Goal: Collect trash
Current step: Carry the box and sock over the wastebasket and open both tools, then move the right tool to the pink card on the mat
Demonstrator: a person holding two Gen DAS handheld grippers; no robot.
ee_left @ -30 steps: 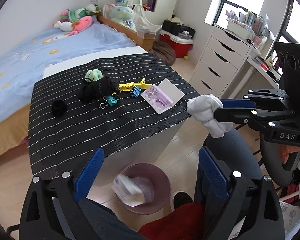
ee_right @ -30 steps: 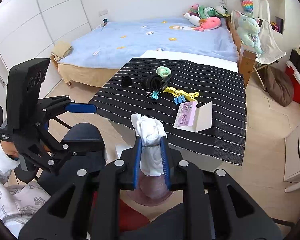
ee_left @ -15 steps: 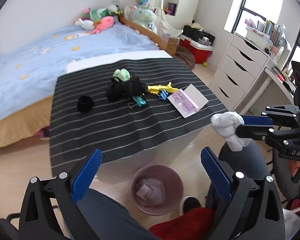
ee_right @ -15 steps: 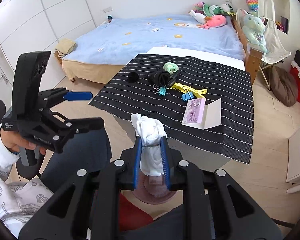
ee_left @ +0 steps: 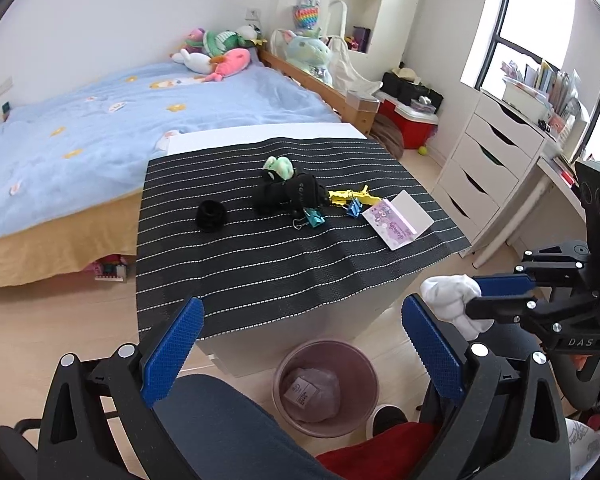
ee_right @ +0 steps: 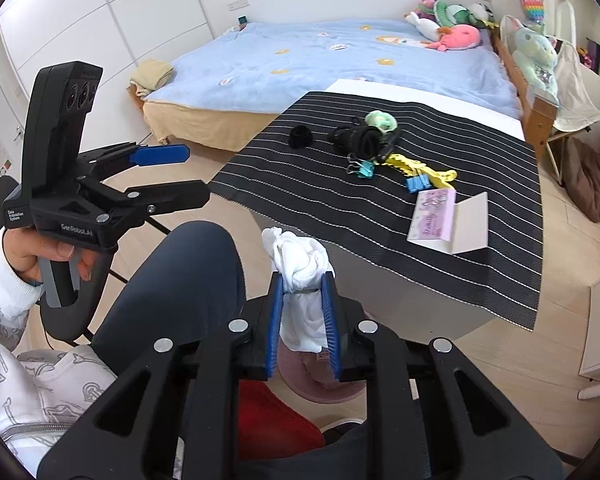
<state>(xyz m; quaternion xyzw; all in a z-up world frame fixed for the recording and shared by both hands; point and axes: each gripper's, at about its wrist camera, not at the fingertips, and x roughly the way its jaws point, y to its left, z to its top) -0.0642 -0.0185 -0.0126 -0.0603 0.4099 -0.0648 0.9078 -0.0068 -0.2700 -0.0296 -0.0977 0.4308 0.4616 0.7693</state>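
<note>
White crumpled tissue wad [ee_right: 302,280] clamped between closed pads of right gripper [ee_right: 303,322], held in the air just off the table's near edge, above pink trash bin [ee_left: 326,386] on the floor with a wrapper already inside. Left gripper [ee_left: 300,344] spread wide, empty, beside it. Beyond, on striped table mat [ee_left: 260,256]: binder clips [ee_left: 314,216], purple card [ee_left: 394,226], black pouch [ee_left: 290,194].

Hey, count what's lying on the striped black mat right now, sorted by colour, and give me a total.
Black: 2, a hair scrunchie and a black bundle
Green: 1, a small plush
Yellow: 1, a yellow strip
Blue: 2, binder clips
Pink and white: 1, an open card
Total: 7
</note>
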